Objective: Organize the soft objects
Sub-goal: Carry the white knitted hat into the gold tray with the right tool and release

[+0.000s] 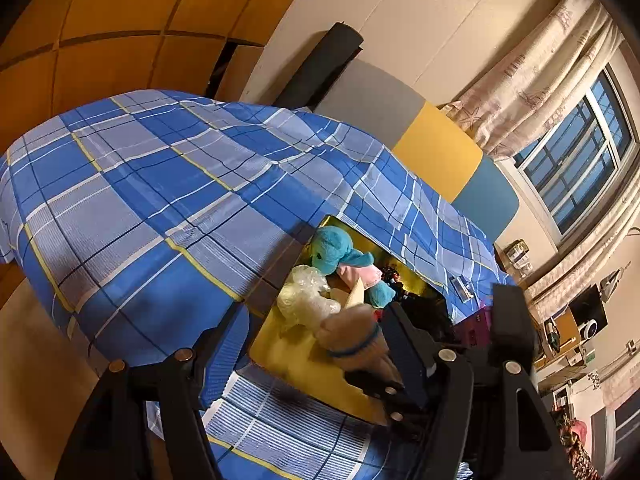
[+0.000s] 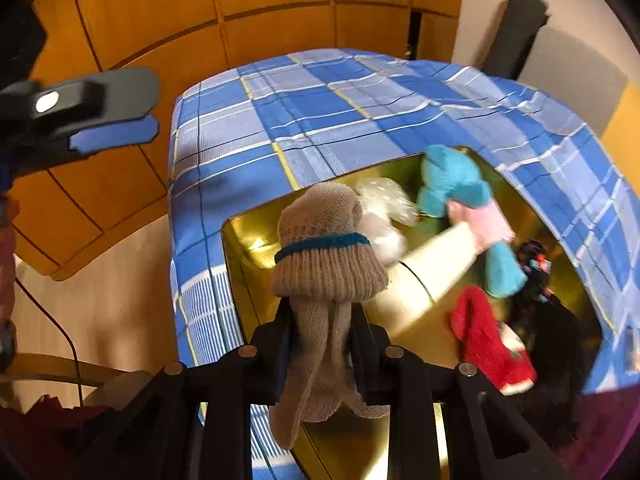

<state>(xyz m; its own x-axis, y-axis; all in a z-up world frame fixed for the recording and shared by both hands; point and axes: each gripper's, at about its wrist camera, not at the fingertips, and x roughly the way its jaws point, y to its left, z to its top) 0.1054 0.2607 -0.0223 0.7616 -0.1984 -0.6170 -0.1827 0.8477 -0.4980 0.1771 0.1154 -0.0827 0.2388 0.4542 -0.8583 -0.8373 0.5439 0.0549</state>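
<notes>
no readable text, labels, or numbers

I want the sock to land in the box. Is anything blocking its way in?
Nothing visible blocks it. The right tool holds the beige knitted sock with a teal stripe over the open gold box; the bare floor below looks free, the toys lying farther back.

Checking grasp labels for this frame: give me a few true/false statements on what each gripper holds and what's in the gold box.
1. The right gripper is clamped on a beige knit sock. True.
2. The left gripper holds the teal plush. False: its jaws are open and empty; the plush lies in the gold box.
3. The sock has a teal stripe. True.
4. The gold box sits on bare wooden floor. False: it sits on the blue plaid bed cover.
</notes>
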